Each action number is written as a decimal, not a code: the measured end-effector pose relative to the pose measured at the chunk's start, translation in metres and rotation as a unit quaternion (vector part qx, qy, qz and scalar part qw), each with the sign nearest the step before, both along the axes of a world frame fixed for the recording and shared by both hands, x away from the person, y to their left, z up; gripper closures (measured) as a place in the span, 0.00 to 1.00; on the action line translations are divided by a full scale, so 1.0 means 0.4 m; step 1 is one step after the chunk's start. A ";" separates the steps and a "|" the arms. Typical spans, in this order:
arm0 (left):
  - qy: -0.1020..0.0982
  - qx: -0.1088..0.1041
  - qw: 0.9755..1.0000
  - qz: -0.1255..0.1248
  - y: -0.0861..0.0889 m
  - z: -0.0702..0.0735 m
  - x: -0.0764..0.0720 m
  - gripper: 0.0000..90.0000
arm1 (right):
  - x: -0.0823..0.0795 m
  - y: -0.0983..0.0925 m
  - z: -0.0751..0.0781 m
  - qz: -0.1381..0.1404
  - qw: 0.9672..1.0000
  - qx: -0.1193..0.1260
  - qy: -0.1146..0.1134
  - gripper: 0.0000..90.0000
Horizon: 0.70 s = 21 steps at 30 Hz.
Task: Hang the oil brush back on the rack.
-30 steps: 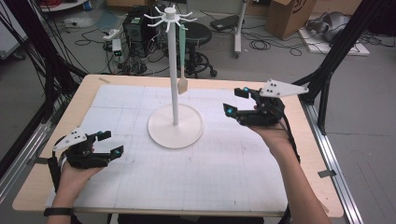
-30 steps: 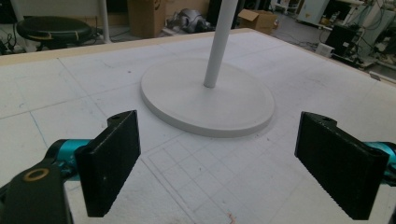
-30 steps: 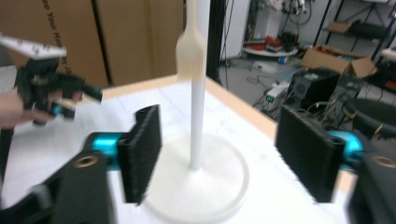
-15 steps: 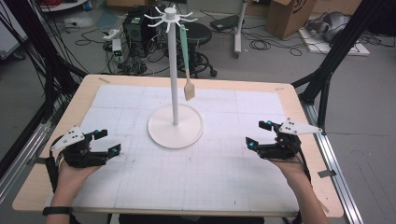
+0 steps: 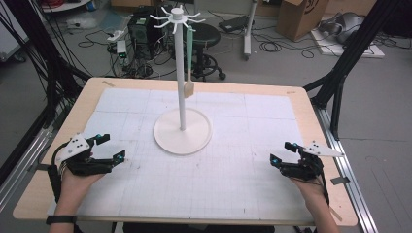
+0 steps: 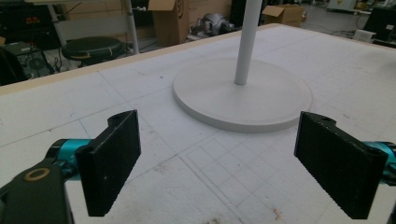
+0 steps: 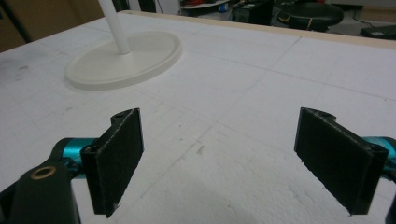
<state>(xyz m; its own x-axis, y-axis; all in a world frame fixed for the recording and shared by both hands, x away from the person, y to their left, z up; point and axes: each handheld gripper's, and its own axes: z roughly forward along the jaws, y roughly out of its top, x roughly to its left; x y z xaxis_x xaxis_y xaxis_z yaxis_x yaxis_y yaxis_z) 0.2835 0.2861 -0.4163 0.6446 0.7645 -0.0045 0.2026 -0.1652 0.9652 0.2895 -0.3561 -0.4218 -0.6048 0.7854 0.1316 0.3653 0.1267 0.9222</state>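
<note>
A white stand [image 5: 181,73] with hook arms at its top rises from a round base [image 5: 182,132] at the middle of the table. From one hook hangs a green-handled utensil with a pale wooden head [image 5: 189,88]. My left gripper [image 5: 111,147] rests open at the front left, its jaws wide apart [image 6: 219,163] and facing the base [image 6: 243,98]. My right gripper [image 5: 282,152] sits low at the front right. Its jaws have just been opening and stand wide [image 7: 219,158] with nothing between them. The base [image 7: 123,58] lies ahead to its left.
A white gridded sheet [image 5: 243,184] covers the wooden table [image 5: 311,111]. Black frame posts [image 5: 340,77] stand at the table's sides. Behind the table, the floor holds cables, a stool [image 5: 206,34] and cardboard boxes [image 5: 296,17].
My right gripper has moved from up beside the stand down to the front right of the table. The hanging utensil swung out and back. The left gripper has stayed put.
</note>
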 end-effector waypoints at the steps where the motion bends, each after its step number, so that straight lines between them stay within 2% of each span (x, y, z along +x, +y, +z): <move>1: 0.000 0.003 1.000 0.003 0.000 -0.002 0.001 0.17 | 0.001 -0.004 -0.002 -0.004 1.000 0.000 0.002 0.16; 7: 0.003 0.000 1.000 0.004 0.000 -0.005 0.002 0.17 | 0.005 -0.024 -0.010 -0.022 1.000 -0.010 0.007 0.16; 12: -0.001 -0.007 1.000 0.009 0.003 -0.004 0.004 0.17 | 0.004 -0.023 -0.011 -0.019 1.000 -0.013 0.009 0.16; 21: 0.003 -0.002 1.000 0.012 0.001 -0.006 0.008 0.17 | 0.001 -0.027 -0.012 -0.022 1.000 -0.014 0.011 0.16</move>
